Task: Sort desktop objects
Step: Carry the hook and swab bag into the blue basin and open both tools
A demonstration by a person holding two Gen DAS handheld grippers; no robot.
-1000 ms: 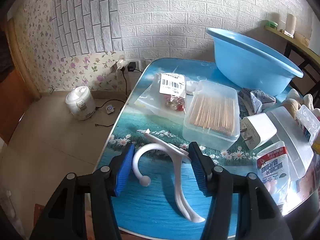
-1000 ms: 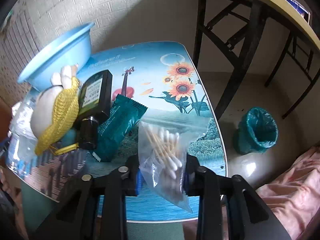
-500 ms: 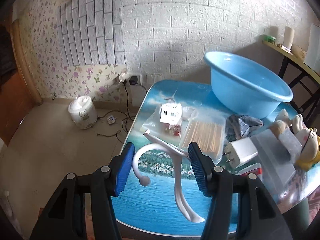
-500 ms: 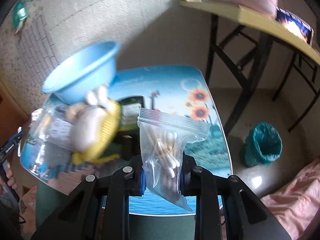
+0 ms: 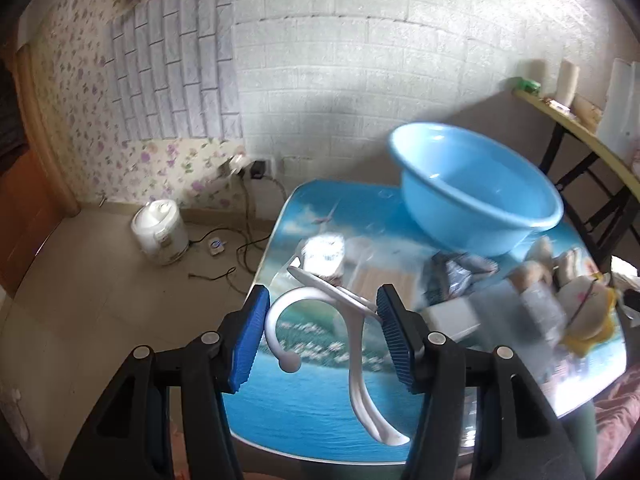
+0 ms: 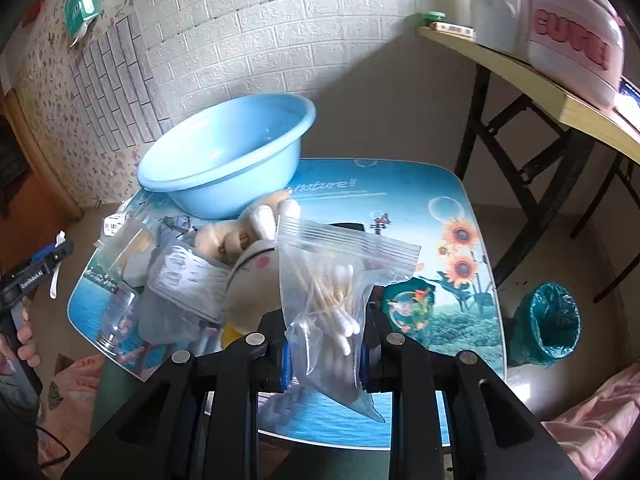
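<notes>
Between the blue pads of my left gripper [image 5: 322, 336] spans a white plastic hook [image 5: 354, 344], held in the air above the near edge of the picture-printed table [image 5: 304, 408]. My right gripper [image 6: 324, 354] is shut on a clear zip bag of cotton swabs [image 6: 328, 292], also lifted over the table [image 6: 400, 196]. A light blue basin [image 5: 476, 200] stands at the table's far side, and the basin [image 6: 224, 156] looks empty. The left gripper [image 6: 44, 264] shows at the left edge of the right wrist view, with a hand [image 6: 24, 336] below it.
A plush toy [image 6: 256, 264], clear plastic boxes [image 6: 184, 276], a white charger [image 5: 452, 316] and a green packet [image 6: 408, 304] crowd the table. On the floor stand a rice cooker [image 5: 160, 232] with cables and a green-lined bin [image 6: 548, 324]. A wooden side table [image 6: 540, 92] is at the right.
Both grippers have risen with their loads, so the table looks farther away. The right wrist view has swung left, bringing the basin and the clutter into the middle.
</notes>
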